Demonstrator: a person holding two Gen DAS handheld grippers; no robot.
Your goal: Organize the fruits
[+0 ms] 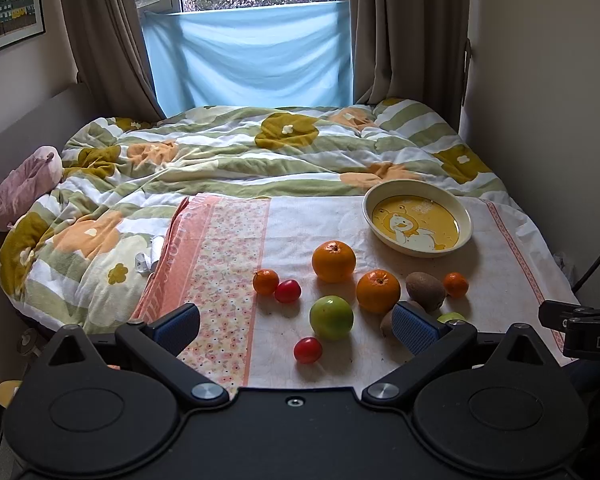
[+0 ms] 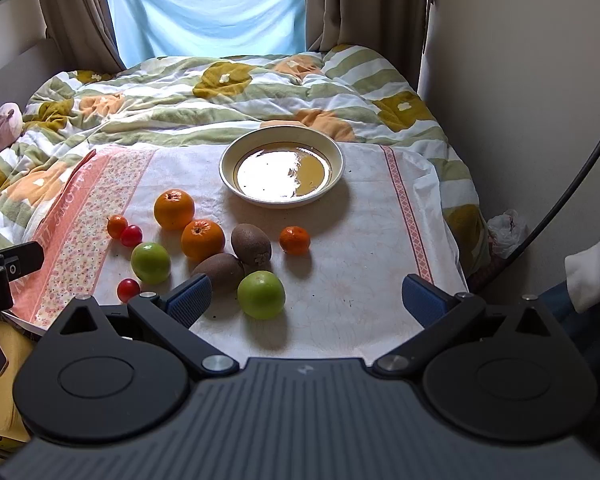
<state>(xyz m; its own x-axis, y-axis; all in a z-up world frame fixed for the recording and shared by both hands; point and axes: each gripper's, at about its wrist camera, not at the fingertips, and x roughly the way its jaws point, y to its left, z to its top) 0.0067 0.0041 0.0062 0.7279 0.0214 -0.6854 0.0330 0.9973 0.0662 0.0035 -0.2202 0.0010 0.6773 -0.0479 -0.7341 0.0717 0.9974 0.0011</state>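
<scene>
Currently both tools hover over the near edge of the cloth (image 2: 360, 240), and neither touches any fruit. The left gripper (image 1: 296, 326) is spread wide with nothing between its pads; the right gripper (image 2: 306, 300) is likewise spread and empty, presumably set for a first pick.

Nearest the near edge lie a cherry tomato (image 1: 307, 350) and a green apple (image 1: 331, 317) toward the left side, with a second green apple (image 2: 261, 294) just ahead of the right gripper. Behind it two kiwis (image 2: 251, 244) lie close together, apparently touching. Further in, two oranges (image 2: 202, 239) sit side by side; left of them a small tangerine (image 2: 117, 226) touches another tomato (image 2: 131, 235). A second tangerine (image 2: 295, 240) lies apart, toward the right.

The bowl (image 2: 228, 160) stands at the far edge, empty, so sorting appears not yet begun. Round fruit on a soft cloth may roll if nudged; close on the widest part.
</scene>
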